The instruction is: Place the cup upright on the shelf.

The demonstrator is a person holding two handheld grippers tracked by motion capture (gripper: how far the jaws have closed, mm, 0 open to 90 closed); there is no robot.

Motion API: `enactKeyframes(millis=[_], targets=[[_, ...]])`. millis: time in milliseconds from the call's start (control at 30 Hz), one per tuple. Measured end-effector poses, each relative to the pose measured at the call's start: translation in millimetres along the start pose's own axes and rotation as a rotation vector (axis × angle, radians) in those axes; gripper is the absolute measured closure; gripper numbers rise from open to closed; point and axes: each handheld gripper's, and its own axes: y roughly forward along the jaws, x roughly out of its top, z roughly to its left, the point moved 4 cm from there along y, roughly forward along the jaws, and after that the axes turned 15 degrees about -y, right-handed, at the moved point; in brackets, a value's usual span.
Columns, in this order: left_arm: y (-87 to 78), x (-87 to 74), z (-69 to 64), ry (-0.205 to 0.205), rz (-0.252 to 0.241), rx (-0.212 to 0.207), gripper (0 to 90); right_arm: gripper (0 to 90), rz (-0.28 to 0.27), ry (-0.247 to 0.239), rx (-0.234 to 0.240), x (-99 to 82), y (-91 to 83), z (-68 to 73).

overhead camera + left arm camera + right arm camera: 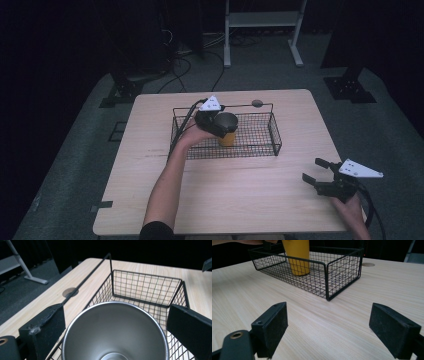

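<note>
A yellow cup [227,131] with a steel inside [112,327] stands upright in the left half of a black wire basket [275,137] at the middle of the table. My left gripper [220,126] reaches in from the left, and its jaws press the cup's rim on both sides. In the left gripper view the basket's far wall [147,287] lies beyond the cup. My right gripper [314,170] hovers open near the table's front right corner, with bare tabletop between its jaws [337,322]. It faces the basket [342,267] and the cup [297,257].
The wooden table [240,195] has a round grommet [257,103] behind the basket. The basket's tall wire handle [87,275] runs along its back edge. A white frame [262,20] and black stand feet [350,87] sit on the floor beyond the table.
</note>
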Motion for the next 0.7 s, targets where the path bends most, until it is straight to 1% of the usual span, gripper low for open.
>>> enactKeyframes(millis=[100, 200, 333, 367, 433, 533, 700], targets=[[-3.5, 3.3, -0.2, -0.002, -0.022, 0.002, 1.6, 14.1, 0.003, 0.001, -0.007, -0.1, -0.1, -0.1], [-6.5, 6.2, -1.5, 0.003, -0.035, 0.006, 1.6, 14.2, 0.005, -0.004, -0.011, -0.1, 0.1, 0.2], [-11.5, 10.1, -4.0, -0.001, -0.048, 0.007, 1.6, 14.2, 0.009, -0.007, -0.019, -0.1, 0.0, 0.7], [-13.0, 11.0, -5.3, -0.002, -0.051, 0.002, 1.6, 14.2, 0.009, -0.006, -0.019, 0.0, 0.0, 0.7], [-16.8, 13.1, -8.2, -0.019, -0.068, -0.024, 1.6, 14.1, 0.004, 0.0, -0.017, 0.0, -0.4, 0.2], [-21.8, 15.1, -11.4, -0.004, -0.075, -0.023, 1.6, 14.1, -0.005, 0.01, -0.019, 0.0, -1.3, -1.0], [-27.0, 14.8, -13.6, 0.005, -0.081, -0.021, 1.6, 14.1, -0.007, 0.012, -0.019, 0.0, -1.5, -1.3]])
